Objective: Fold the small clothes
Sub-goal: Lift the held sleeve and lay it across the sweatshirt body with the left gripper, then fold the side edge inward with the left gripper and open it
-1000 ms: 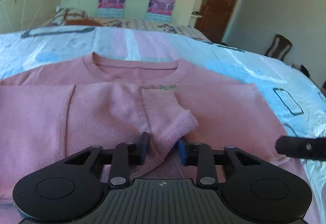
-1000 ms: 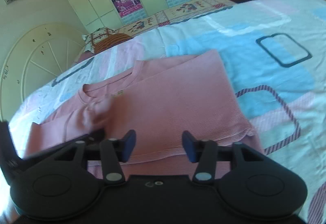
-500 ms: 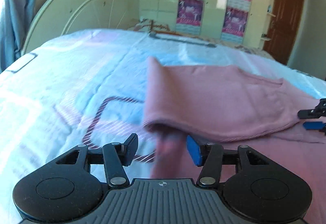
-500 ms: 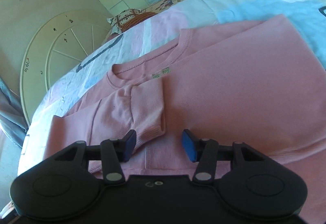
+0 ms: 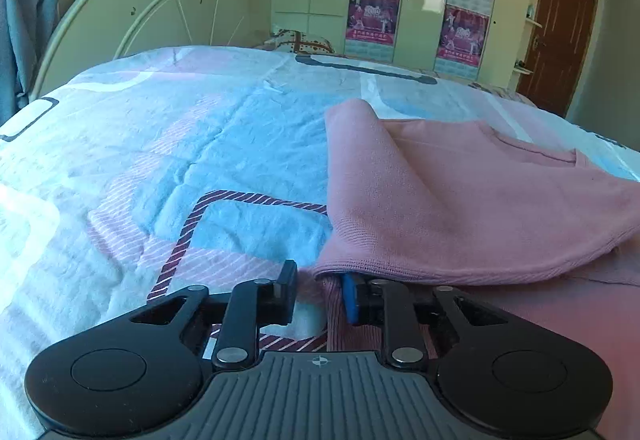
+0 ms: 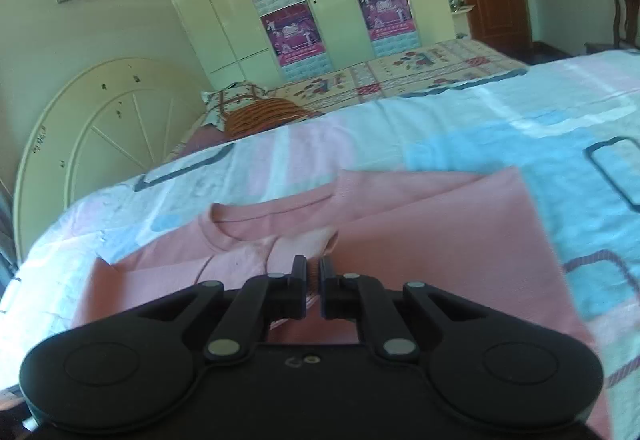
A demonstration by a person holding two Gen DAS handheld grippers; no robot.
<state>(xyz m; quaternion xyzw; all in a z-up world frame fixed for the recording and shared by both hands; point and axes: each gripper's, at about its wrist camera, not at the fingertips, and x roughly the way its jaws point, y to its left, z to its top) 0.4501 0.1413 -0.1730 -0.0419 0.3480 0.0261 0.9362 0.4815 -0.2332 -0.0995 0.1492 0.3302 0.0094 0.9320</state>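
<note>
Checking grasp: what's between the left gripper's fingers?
Left wrist view: the left gripper is open, straddling the pink knit sweater's ribbed hem edge over the patterned bedsheet.

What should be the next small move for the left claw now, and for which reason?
Probably close the left claw: its jaws stand open at the bottom corner of the pink sweater, with the hem between them, while the right claw is already nearly shut on a fold of that sweater.
</note>
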